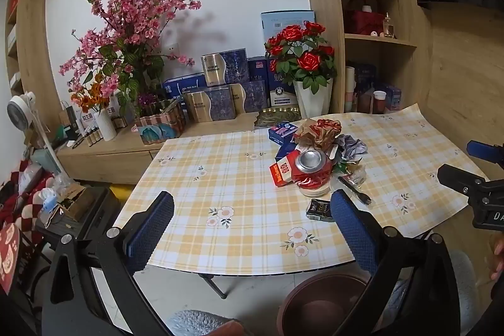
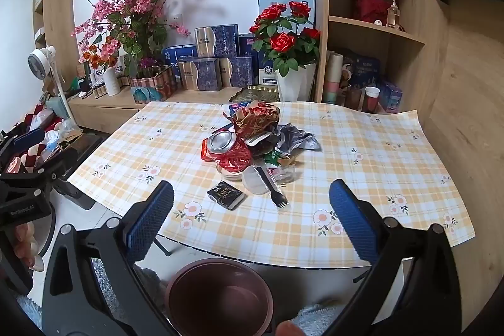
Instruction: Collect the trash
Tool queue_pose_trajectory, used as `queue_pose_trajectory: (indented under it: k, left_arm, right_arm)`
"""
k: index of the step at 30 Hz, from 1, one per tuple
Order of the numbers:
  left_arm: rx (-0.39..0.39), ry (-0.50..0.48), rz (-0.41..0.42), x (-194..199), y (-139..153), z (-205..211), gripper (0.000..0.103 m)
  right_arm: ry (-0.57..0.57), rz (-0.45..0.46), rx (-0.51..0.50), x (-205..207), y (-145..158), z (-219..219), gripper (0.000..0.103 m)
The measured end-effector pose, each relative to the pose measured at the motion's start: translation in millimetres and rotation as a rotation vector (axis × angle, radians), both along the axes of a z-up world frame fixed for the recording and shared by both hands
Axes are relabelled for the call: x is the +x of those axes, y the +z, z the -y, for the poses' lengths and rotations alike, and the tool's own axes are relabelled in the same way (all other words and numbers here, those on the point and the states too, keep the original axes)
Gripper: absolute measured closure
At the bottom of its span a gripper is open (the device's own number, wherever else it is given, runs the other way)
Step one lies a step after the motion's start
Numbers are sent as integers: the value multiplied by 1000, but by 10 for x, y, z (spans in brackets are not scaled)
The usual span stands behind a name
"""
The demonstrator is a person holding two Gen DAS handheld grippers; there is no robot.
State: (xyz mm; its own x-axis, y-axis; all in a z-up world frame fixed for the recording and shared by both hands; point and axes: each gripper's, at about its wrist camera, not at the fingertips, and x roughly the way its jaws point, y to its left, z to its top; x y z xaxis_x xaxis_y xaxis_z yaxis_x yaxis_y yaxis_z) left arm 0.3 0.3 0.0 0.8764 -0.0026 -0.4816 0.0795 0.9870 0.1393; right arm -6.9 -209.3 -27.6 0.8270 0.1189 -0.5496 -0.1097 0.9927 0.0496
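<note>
A heap of trash lies mid-table on the checked cloth (image 1: 220, 178): a crushed red can (image 1: 310, 167) (image 2: 228, 148), a red cigarette pack (image 1: 278, 173), a brown-red wrapper (image 2: 256, 118), crumpled grey paper (image 2: 296, 137), a black plastic fork (image 2: 272, 188), a clear lid (image 2: 253, 180) and a small black pack (image 1: 319, 210) (image 2: 226, 194). A dark red bin (image 2: 220, 295) (image 1: 321, 304) stands on the floor below the table's near edge. My left gripper (image 1: 252, 229) is open and empty, short of the heap. My right gripper (image 2: 252, 219) is open and empty above the bin.
A wooden sideboard behind the table holds pink blossoms (image 1: 126, 30), a white pot of red roses (image 1: 302, 59), blue gift boxes (image 1: 220, 90) and a blue box (image 1: 283, 131) at the heap's far side. Shelves (image 2: 375, 27) stand right. A white fan (image 1: 22, 112) and clutter sit left.
</note>
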Motion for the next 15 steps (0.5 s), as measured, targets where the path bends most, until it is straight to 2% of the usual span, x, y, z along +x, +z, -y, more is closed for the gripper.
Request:
queue_pose_trajectory:
  k: [15]
  left_arm:
    - [-9,-7,7,-10,-12,23,6]
  right_arm:
    - [-16,5,-4,-30,-8,45,6]
